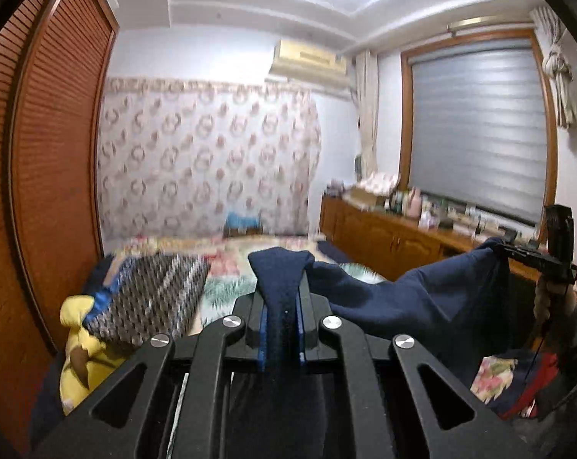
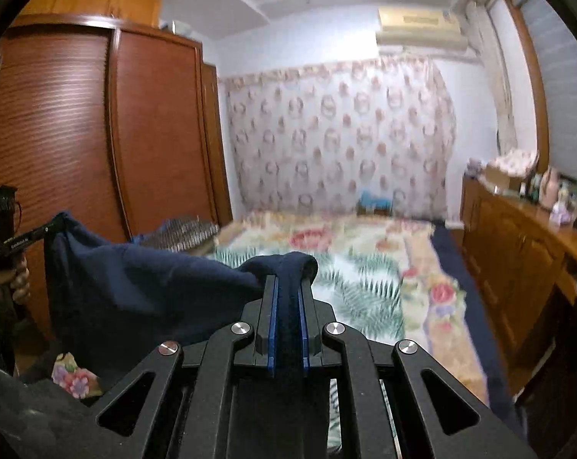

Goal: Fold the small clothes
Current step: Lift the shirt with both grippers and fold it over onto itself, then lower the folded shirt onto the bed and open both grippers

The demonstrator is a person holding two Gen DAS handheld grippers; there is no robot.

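Left gripper (image 1: 282,306) and right gripper (image 2: 287,306) each pinch the navy garment (image 1: 422,298) — stretched sideways between them.

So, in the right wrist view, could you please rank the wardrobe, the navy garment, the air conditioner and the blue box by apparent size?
1. wardrobe
2. navy garment, though its nearness to the camera inflates it
3. air conditioner
4. blue box
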